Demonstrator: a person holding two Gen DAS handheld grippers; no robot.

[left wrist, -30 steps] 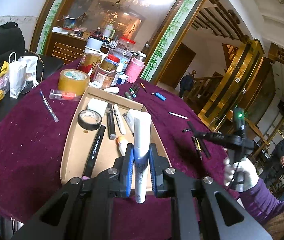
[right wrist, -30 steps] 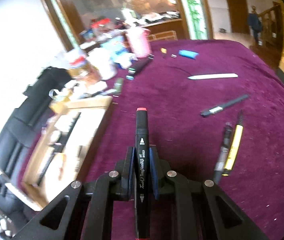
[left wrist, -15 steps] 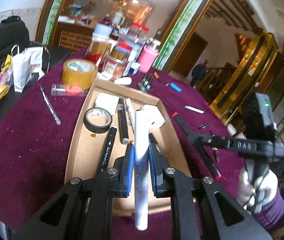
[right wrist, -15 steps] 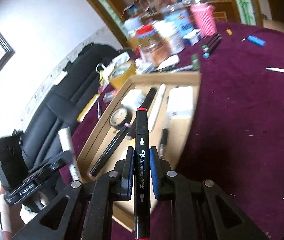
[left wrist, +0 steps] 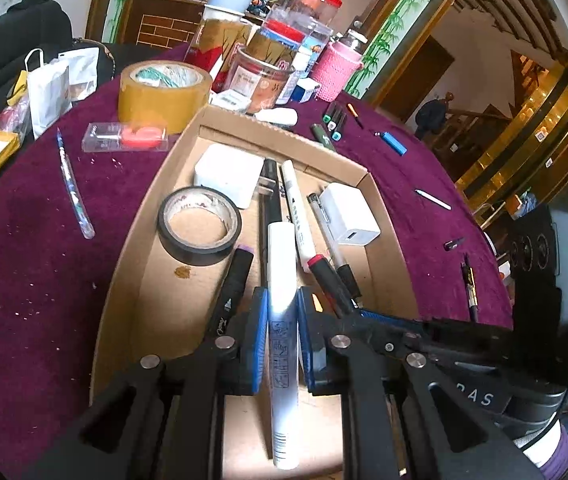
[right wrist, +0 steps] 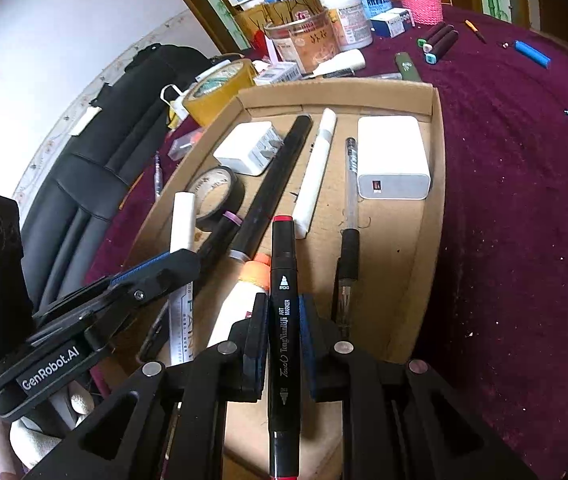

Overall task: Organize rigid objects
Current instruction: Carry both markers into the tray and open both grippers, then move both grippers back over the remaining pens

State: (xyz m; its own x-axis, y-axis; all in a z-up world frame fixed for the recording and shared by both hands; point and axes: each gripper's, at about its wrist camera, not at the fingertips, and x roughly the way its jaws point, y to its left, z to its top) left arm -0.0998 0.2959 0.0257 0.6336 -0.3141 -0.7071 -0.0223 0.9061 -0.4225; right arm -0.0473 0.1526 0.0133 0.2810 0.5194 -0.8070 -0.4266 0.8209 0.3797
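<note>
My left tongs [left wrist: 280,320] are pinching a white paint marker [left wrist: 282,344], which hangs above the near end of the cardboard tray [left wrist: 124,256] and points along its length. Under it in the tray I see a black tape roll [left wrist: 200,224], a purple-capped black marker [left wrist: 230,296], a white charger [left wrist: 228,174] and a white pen [left wrist: 298,212]. Further right, my right tongs [right wrist: 282,334] are clamped on a black art marker with a red cap [right wrist: 283,320], also held over the tray's near end, beside an orange-tipped tube [right wrist: 244,300] and a black pen [right wrist: 346,276]. A white power bank [right wrist: 392,156] lies by the tray's right wall. On the purple-clothed counter [right wrist: 524,220] to the right lie a blue lighter [right wrist: 532,53] and more markers [right wrist: 438,42].
</note>
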